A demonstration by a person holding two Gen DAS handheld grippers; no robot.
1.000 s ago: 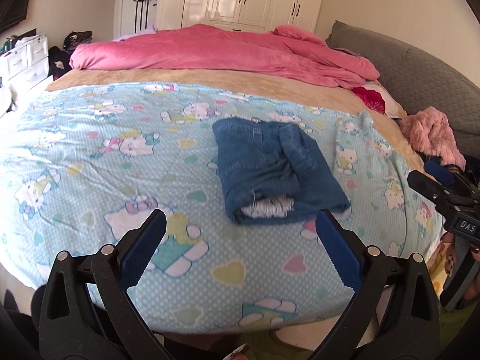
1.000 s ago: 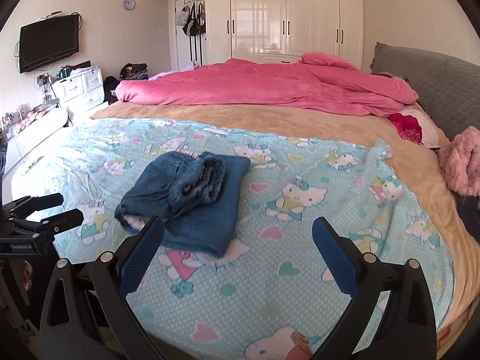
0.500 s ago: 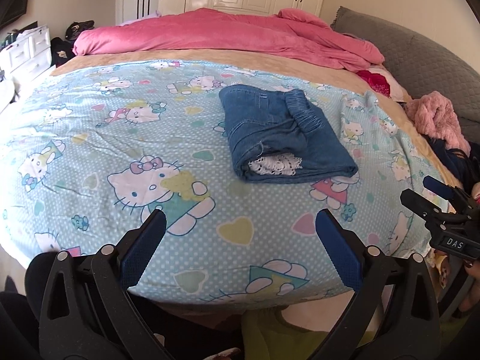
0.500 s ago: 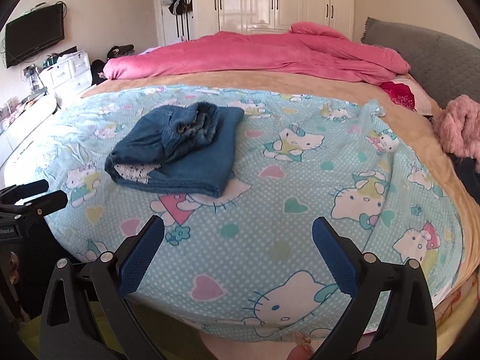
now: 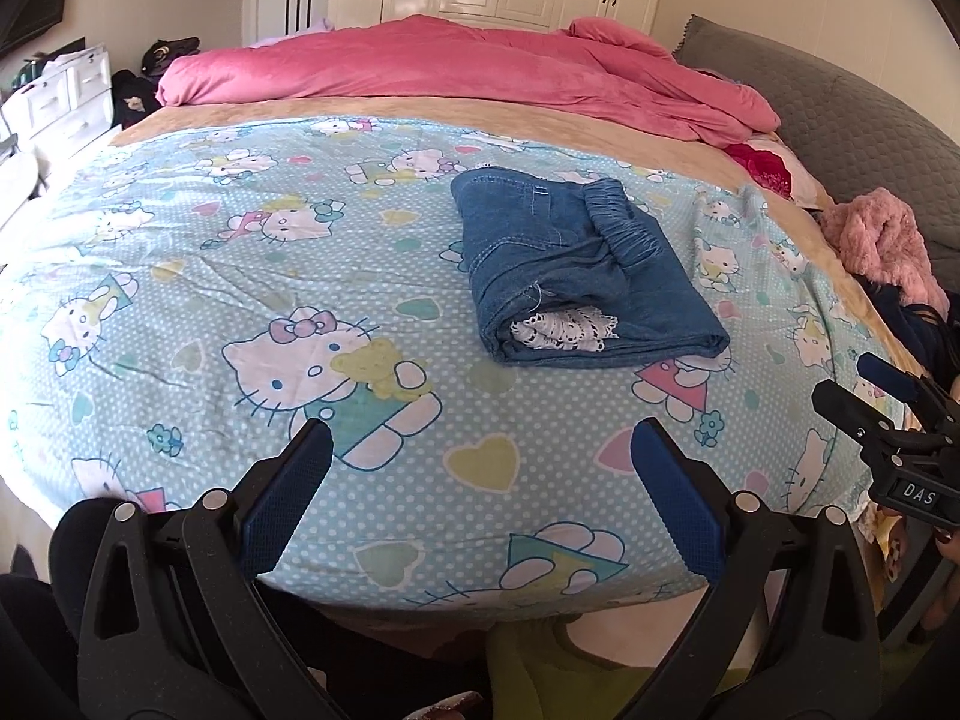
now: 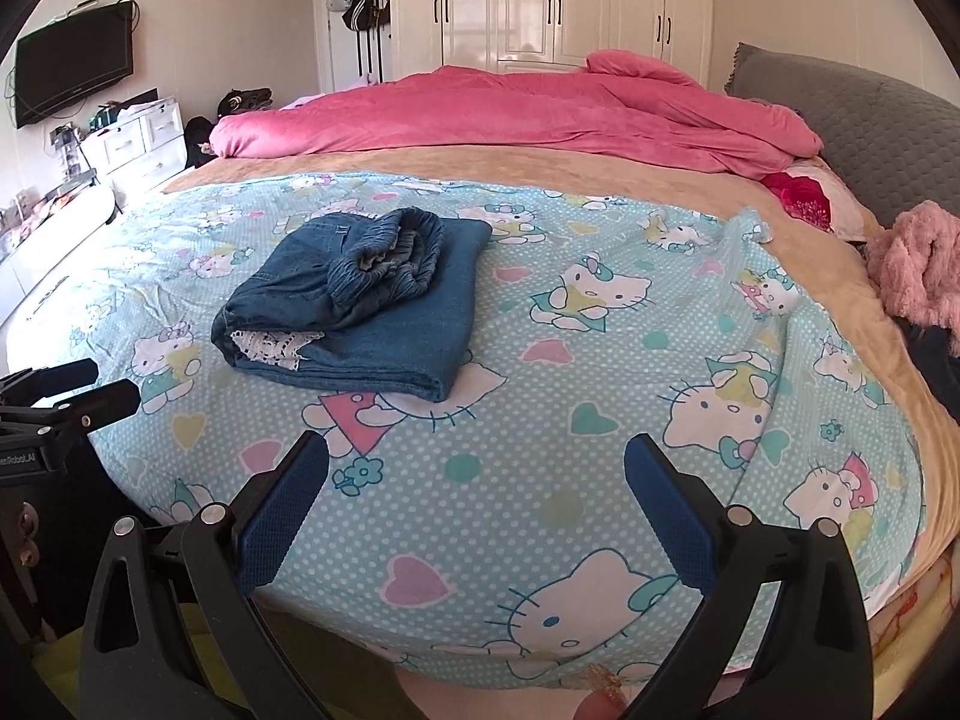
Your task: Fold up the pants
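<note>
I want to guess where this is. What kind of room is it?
Most likely a bedroom in a home. There is a big bed with a pink quilt, tall white wardrobes behind it, and folded jeans lying on the cartoon-cat sheet.

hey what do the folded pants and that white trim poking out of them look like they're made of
The folded pants look like blue denim: matte, woven, with visible stitched seams and a gathered elastic waistband. The white trim looks like openwork lace, probably cotton; the fibre can't be told.
</note>
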